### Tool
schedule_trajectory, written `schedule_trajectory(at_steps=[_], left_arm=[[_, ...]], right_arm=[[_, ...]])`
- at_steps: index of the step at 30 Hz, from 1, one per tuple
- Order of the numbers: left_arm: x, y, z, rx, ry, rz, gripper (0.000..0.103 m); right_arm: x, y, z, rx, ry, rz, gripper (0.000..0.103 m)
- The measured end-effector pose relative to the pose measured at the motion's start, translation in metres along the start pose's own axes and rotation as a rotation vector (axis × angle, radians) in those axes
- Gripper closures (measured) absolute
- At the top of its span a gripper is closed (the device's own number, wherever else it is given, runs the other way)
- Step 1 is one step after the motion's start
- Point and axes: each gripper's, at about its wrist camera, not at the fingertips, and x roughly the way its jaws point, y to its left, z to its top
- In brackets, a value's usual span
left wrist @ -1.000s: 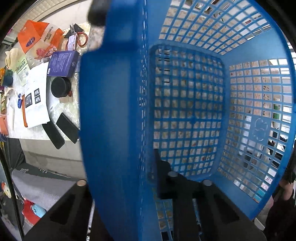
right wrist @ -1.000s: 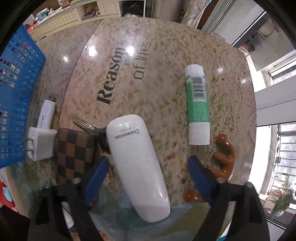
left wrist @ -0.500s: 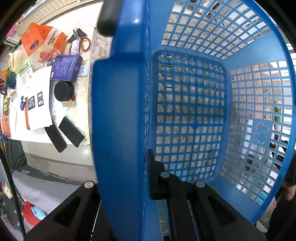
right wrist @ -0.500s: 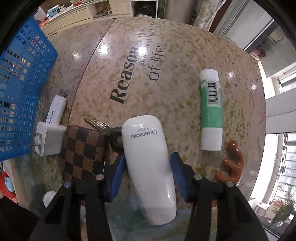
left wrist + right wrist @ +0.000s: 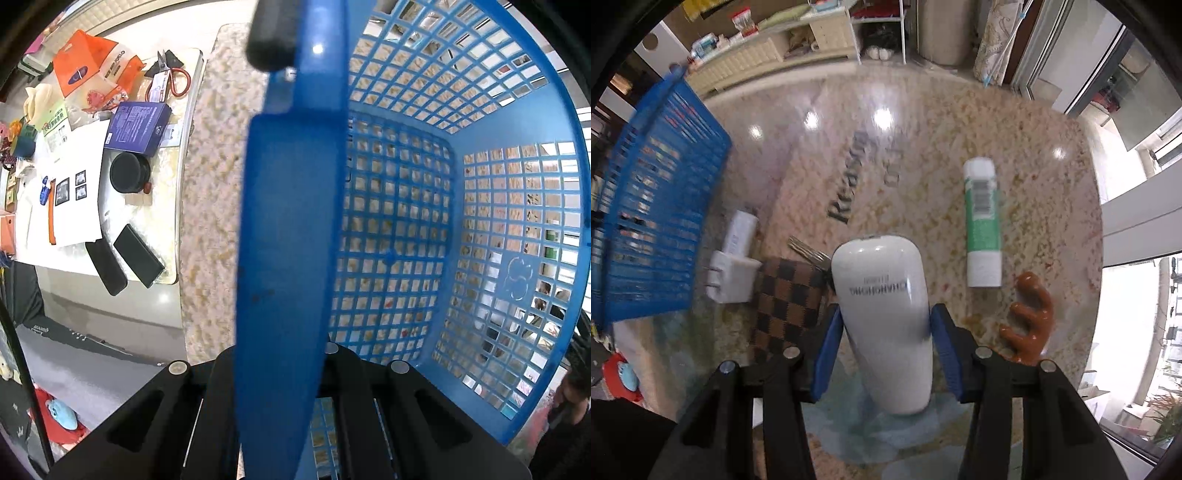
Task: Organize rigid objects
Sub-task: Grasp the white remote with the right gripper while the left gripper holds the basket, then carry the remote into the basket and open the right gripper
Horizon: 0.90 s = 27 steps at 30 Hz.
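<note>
My left gripper (image 5: pixel 284 354) is shut on the near wall of a blue lattice basket (image 5: pixel 399 206), which is empty and stands on the speckled stone table (image 5: pixel 210 206). The basket also shows at the left of the right wrist view (image 5: pixel 653 206). My right gripper (image 5: pixel 886 321) is shut on a white CHANGHONG remote (image 5: pixel 882 310) and holds it lifted and tilted above the table. A checkered wallet (image 5: pixel 786 291) with keys (image 5: pixel 809 251), a white charger plug (image 5: pixel 733 273), a white USB stick (image 5: pixel 740 232), a green-and-white tube (image 5: pixel 982 221) and a brown antler-shaped piece (image 5: pixel 1030 317) lie on the table.
The table bears the lettering "Reason of life" (image 5: pixel 849 184). A lower side table (image 5: pixel 92 192) to the left holds papers, a purple box, scissors and black cases. Shelves and a glass door stand beyond the table's far edge.
My right gripper closed on the white remote and lifted it off the table, tilting upward. My left gripper kept hold of the basket wall and shifted it slightly right.
</note>
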Motion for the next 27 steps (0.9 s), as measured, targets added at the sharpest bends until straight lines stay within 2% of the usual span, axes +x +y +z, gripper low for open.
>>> schedule_trajectory(at_steps=[6,15,19,27], left_arm=[[-0.005,0.001,-0.005,0.016,-0.016,-0.003,0.098],[-0.004,-0.005,-0.005,0.044,-0.025,-0.003,0.098],[-0.003,-0.005,-0.004,0.048,-0.025,-0.007,0.098],[-0.003,-0.001,-0.003,0.046,-0.028,-0.022,0.098]], right_arm=[[-0.039,0.009,0.005,-0.006,-0.081,0.003,0.059],[-0.043,0.045,-0.008,0.04,-0.139,0.015,0.06],[-0.065,0.07,-0.009,0.002,-0.188,-0.008,0.06],[-0.126,0.115,0.014,-0.098,-0.313,0.011,0.06]])
